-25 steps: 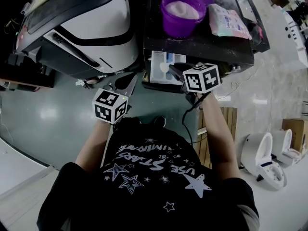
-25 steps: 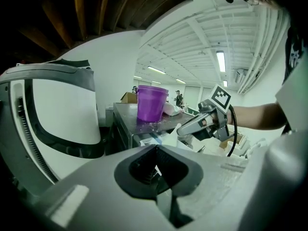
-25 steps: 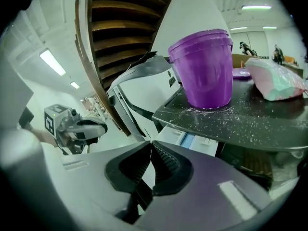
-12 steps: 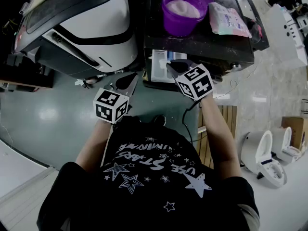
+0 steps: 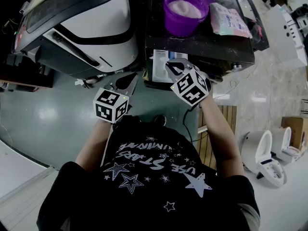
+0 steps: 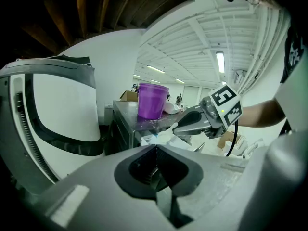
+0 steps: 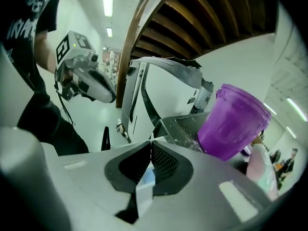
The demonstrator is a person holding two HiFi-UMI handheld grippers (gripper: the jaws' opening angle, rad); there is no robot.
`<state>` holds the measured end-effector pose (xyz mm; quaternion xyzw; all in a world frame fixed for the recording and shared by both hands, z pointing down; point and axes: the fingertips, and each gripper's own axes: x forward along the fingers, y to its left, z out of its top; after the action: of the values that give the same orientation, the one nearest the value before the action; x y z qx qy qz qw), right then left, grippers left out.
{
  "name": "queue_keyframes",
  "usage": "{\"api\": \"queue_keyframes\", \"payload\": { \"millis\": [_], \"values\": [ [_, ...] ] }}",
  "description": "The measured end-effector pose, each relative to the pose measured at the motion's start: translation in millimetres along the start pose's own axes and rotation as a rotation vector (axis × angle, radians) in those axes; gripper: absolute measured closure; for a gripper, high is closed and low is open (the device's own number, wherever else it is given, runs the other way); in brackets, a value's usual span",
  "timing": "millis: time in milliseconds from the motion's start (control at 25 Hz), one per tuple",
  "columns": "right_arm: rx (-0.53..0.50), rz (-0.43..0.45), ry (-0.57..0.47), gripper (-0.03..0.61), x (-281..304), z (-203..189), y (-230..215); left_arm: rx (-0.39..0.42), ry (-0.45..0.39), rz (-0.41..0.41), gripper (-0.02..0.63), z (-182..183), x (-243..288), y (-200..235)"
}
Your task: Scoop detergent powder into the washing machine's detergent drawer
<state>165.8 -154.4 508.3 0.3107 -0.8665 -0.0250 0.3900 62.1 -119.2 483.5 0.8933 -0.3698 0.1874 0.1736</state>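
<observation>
The white detergent drawer (image 5: 160, 61) stands pulled out from the dark machine (image 5: 202, 44). On that machine's top sits a purple tub (image 5: 185, 8) of pale powder, also in the right gripper view as the tub (image 7: 232, 121). My right gripper (image 5: 172, 67) hovers over the drawer, shut on a white scoop (image 6: 164, 137) whose handle (image 7: 143, 194) runs between the jaws. My left gripper (image 5: 132, 81) hangs left of the drawer, above the floor, jaws together and holding nothing I can see.
A white and black washing machine (image 5: 86, 23) fills the upper left. A detergent bag (image 5: 228, 20) lies right of the tub. A wooden pallet (image 5: 219, 124) and white toilets (image 5: 264, 155) stand on the floor to the right.
My right gripper has shifted left and turned, bringing the scoop over the drawer. The left gripper has stayed put.
</observation>
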Motion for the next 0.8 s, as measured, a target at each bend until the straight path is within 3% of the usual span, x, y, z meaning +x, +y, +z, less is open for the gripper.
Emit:
{"api": "queue_keyframes", "payload": {
  "millis": [280,800],
  "values": [
    [-0.253,-0.051,0.039,0.546,5,1,6,0.005,0.006,-0.008,0.612,-1,0,2],
    [-0.55,-0.111,0.068,0.546,8,1,11,0.02,0.022,-0.02,0.613,-5,-4,6]
  ]
}}
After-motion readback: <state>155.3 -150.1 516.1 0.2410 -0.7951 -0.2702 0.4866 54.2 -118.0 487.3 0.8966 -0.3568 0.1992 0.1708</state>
